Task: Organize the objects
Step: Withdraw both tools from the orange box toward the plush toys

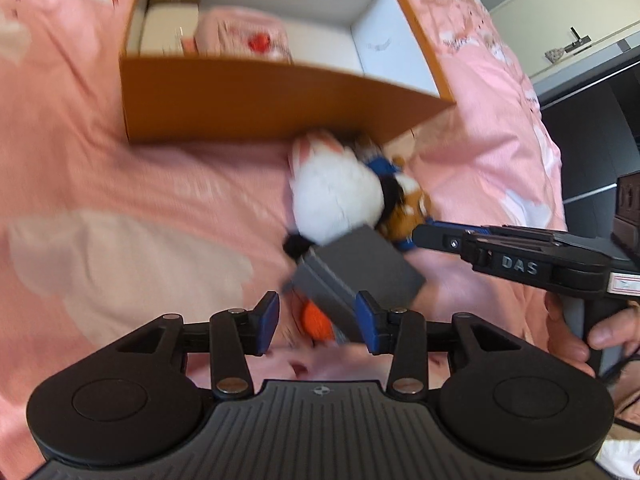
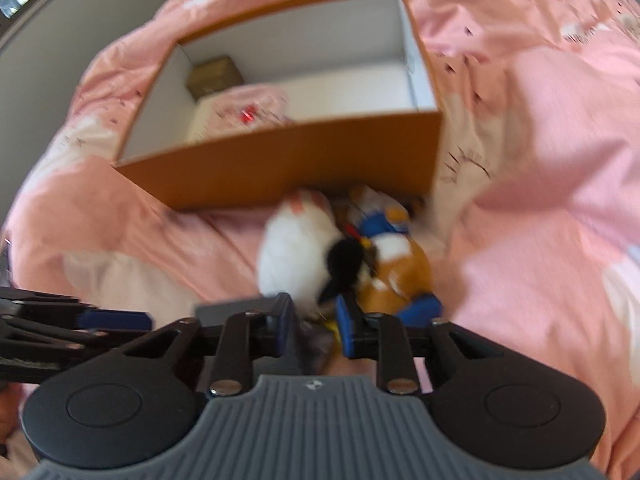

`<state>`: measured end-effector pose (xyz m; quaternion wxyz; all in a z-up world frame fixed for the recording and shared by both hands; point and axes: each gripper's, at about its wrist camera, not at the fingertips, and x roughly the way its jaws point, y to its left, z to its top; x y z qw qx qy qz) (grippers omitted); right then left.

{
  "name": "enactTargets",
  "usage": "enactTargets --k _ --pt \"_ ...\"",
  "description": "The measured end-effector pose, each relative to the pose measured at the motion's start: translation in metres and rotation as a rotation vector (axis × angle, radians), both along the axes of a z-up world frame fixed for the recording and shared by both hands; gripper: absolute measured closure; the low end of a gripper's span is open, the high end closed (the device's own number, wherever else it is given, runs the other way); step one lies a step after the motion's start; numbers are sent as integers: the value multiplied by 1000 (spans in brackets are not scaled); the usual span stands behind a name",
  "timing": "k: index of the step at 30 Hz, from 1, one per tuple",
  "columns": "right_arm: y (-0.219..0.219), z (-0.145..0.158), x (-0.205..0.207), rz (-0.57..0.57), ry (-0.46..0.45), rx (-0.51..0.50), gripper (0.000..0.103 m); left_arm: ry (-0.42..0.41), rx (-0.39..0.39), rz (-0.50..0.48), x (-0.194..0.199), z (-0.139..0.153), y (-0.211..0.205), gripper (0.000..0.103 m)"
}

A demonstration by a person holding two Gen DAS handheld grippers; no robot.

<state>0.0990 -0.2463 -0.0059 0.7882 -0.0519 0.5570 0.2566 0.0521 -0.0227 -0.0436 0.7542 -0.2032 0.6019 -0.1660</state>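
Observation:
My left gripper (image 1: 318, 320) is open over the pink bedding. A grey box (image 1: 360, 268) lies slanted just ahead of it, its near edge against the right pad, and the left pad stands clear. A small orange thing (image 1: 316, 322) shows under the box. Beyond are a white plush (image 1: 336, 200) and a brown and blue plush (image 1: 406, 212), both against the orange box (image 1: 260, 100). My right gripper (image 2: 317, 326) has a narrow gap. Its tips are at the white plush's (image 2: 292, 256) black part (image 2: 344, 260), and blur hides whether the pads press anything.
The open orange box (image 2: 280, 160) holds a pink packet (image 2: 248, 114), a white box (image 1: 168, 32) and a small brown box (image 2: 214, 74). A hand (image 1: 576, 332) holds the right gripper (image 1: 418, 236) at the right. Dark furniture (image 1: 592, 120) stands past the bed's right edge.

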Motion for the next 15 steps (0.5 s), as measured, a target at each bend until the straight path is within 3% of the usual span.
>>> enactTargets --k 7,15 --pt "-9 -16 -9 22 26 -85 81 24 45 -148 -10 -7 -28 55" --pt "-6 -19 -16 55 24 -101 86 -6 41 -166 -12 -3 -32 65"
